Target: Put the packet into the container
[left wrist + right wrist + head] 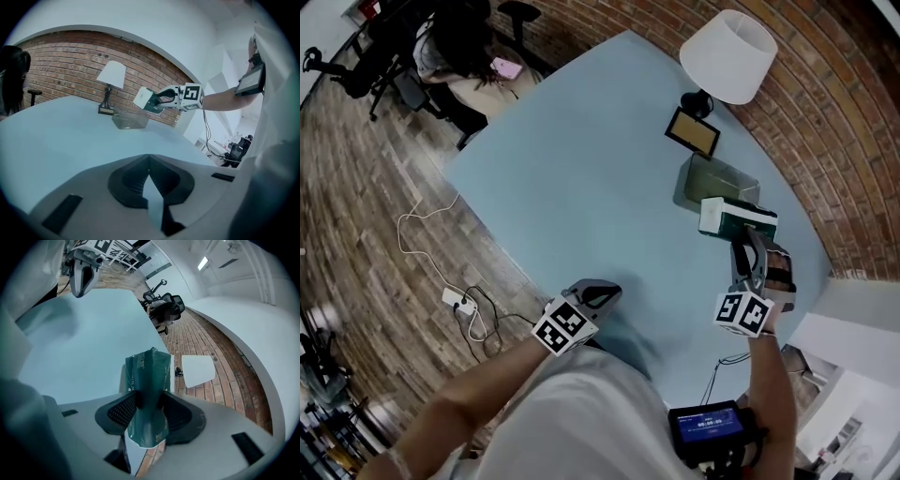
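1. While the pale blue counter (581, 169) fills most of the head view, the part that matters now is its far right corner, near the brick wall (830, 122) and the white lamp (729, 54).
2. On that corner stands the clear container (722, 180), just in front of the lamp's foot. It is open at the top, and as far as I can see nothing is in it.
3. The green and white packet (149, 380) is in the air and touches neither the counter nor the container. The right gripper (149, 401) has it clamped, with its pads pressing on the two flat sides.
4. In the right gripper view the long axis of the packet runs along the jaws and sticks out well past their tips, so the free end leads. From the head view the container lies ahead of that end and lower – the packet hangs over the container's near edge, not yet over its middle.
5. The left gripper (150, 176) has its jaws closed together on nothing. It is low over the near side of the counter, well apart from the container, so the right hand is clearly the nearer one.
6. In my judgement the coming move is a short push forward toward the lamp, then down – the leading end must pass the near wall of the container before the jaws let go.
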